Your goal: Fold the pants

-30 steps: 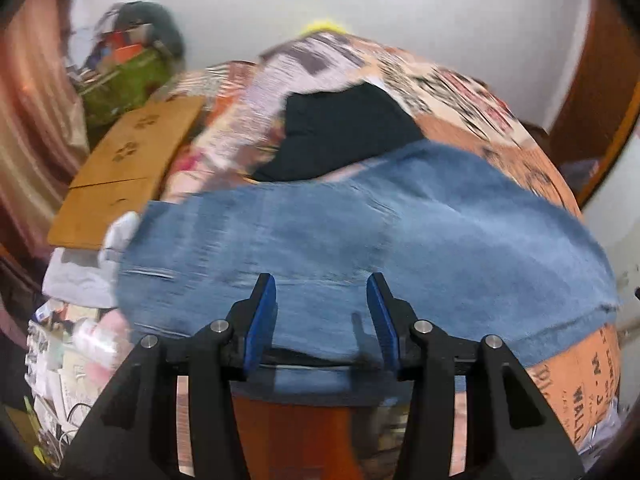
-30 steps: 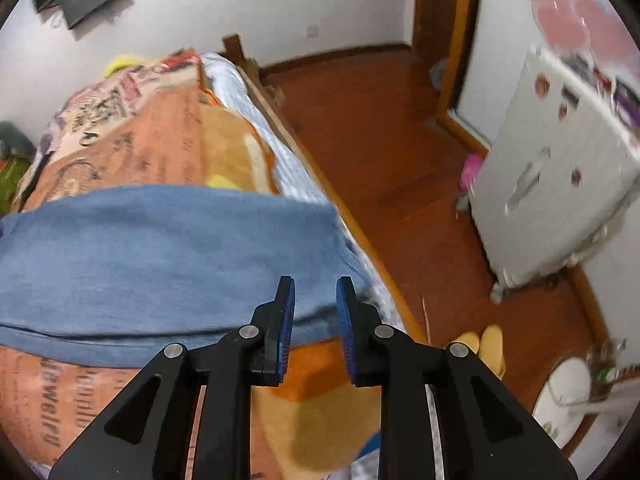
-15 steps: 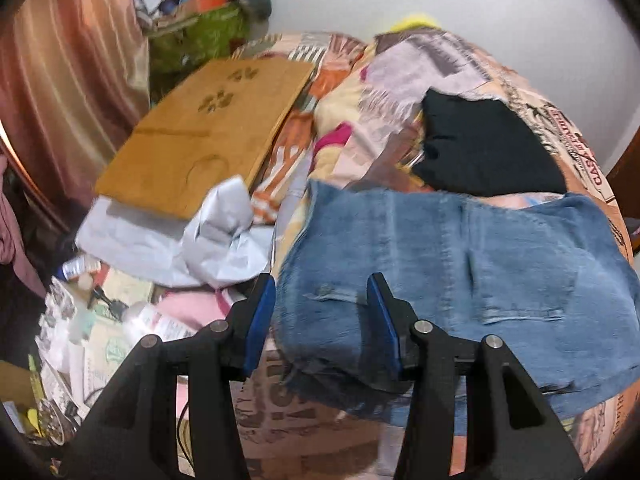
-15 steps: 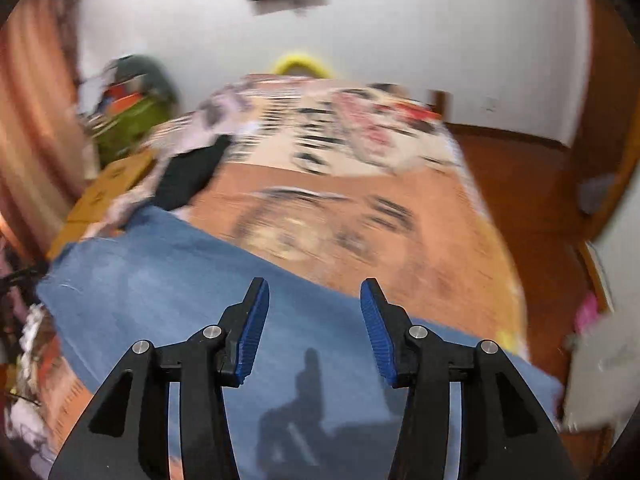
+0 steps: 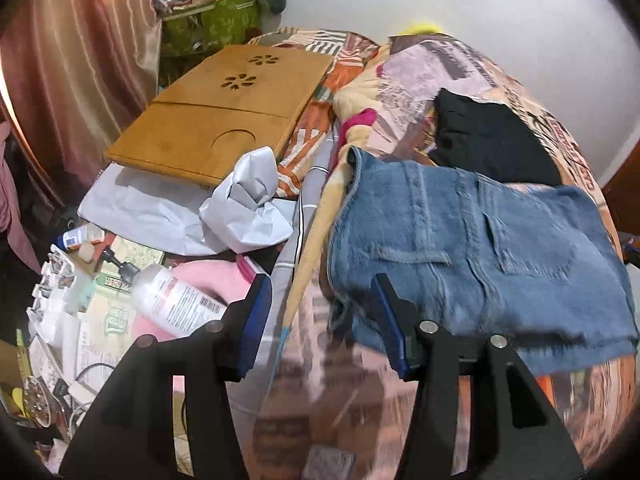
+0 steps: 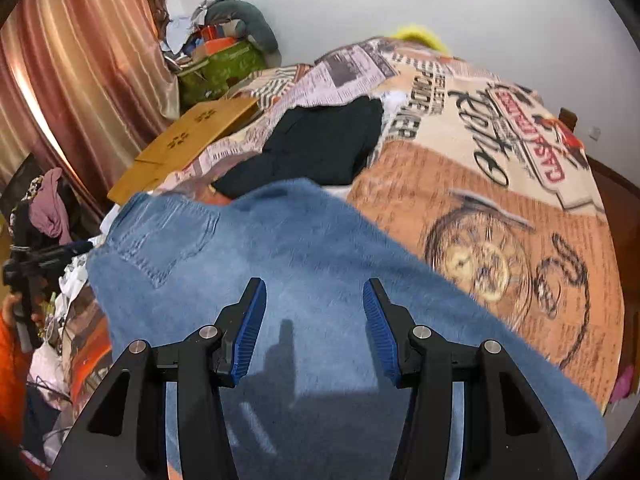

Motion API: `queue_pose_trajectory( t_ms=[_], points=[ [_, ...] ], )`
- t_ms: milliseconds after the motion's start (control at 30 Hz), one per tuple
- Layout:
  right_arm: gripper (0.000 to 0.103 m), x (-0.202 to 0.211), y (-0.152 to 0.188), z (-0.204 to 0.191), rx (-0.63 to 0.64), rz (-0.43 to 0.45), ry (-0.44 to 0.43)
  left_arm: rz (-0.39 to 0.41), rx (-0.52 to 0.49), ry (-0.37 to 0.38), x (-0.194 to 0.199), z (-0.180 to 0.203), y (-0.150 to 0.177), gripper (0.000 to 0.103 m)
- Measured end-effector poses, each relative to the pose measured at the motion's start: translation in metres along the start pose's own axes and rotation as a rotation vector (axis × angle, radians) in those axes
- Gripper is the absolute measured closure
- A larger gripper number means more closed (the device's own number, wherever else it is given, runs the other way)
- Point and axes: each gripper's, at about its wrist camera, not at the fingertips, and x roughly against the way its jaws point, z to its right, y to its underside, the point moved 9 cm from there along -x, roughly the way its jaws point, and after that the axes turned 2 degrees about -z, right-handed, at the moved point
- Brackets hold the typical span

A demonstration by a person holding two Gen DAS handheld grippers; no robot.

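Note:
Blue jeans (image 5: 480,248) lie folded across a printed blanket, back pockets up, waist end to the left. My left gripper (image 5: 320,284) hovers at that waist corner with its jaws opening. Only the blanket's edge shows between them, and the right finger (image 5: 390,320) overlaps the denim edge. In the right wrist view the jeans (image 6: 320,248) fill the lower half. My right gripper (image 6: 314,286) stands open just above the middle of the denim, with nothing held between its pads.
A black garment (image 5: 492,144) lies behind the jeans on the blanket (image 6: 500,200). Left of the bed are a wooden lap tray (image 5: 224,120), crumpled white cloth (image 5: 248,204), a white bottle (image 5: 176,300), clutter and a curtain (image 5: 80,60).
The left gripper has slid left along the jeans to the waist corner. The right gripper has opened wider and swung from the bed's right edge to over the denim.

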Motion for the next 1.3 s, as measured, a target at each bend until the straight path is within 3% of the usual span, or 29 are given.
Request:
queue_pose_trajectory(
  t_ms=[267,467,533,600,633,700,967,1100,1300],
  points=[
    [0.056,0.017,0.025,0.008,-0.062,-0.019,0.013,-0.121,-0.061,0.133,-0.021,0.053,0.048,0.052],
    [0.056,0.012,0.038,0.002,-0.063,-0.047,-0.007,-0.096,-0.039,0.110,-0.034,0.068,0.033,0.058],
    [0.056,0.006,0.045,0.001,-0.071,-0.073,-0.024,-0.082,-0.060,0.083,-0.038,0.066,0.029,0.068],
    [0.056,-0.002,0.052,-0.001,-0.077,-0.097,-0.037,-0.073,-0.105,0.042,-0.042,0.068,0.028,0.069],
    [0.056,-0.002,0.054,-0.001,-0.070,-0.095,-0.036,-0.067,-0.122,0.029,-0.042,0.069,0.027,0.077],
    [0.056,-0.002,0.055,-0.003,-0.050,-0.094,-0.030,-0.037,-0.166,-0.071,-0.040,0.065,0.018,0.083],
    [0.056,0.002,0.063,0.000,-0.046,-0.098,-0.047,-0.024,-0.080,-0.199,-0.058,0.019,-0.011,0.094],
    [0.056,0.009,0.067,0.004,-0.074,-0.089,-0.038,-0.002,-0.010,-0.103,-0.033,0.009,-0.016,0.094],
    [0.056,0.027,0.073,0.022,-0.145,-0.070,-0.007,0.109,-0.047,0.025,0.029,0.035,-0.036,0.094]
  ],
)
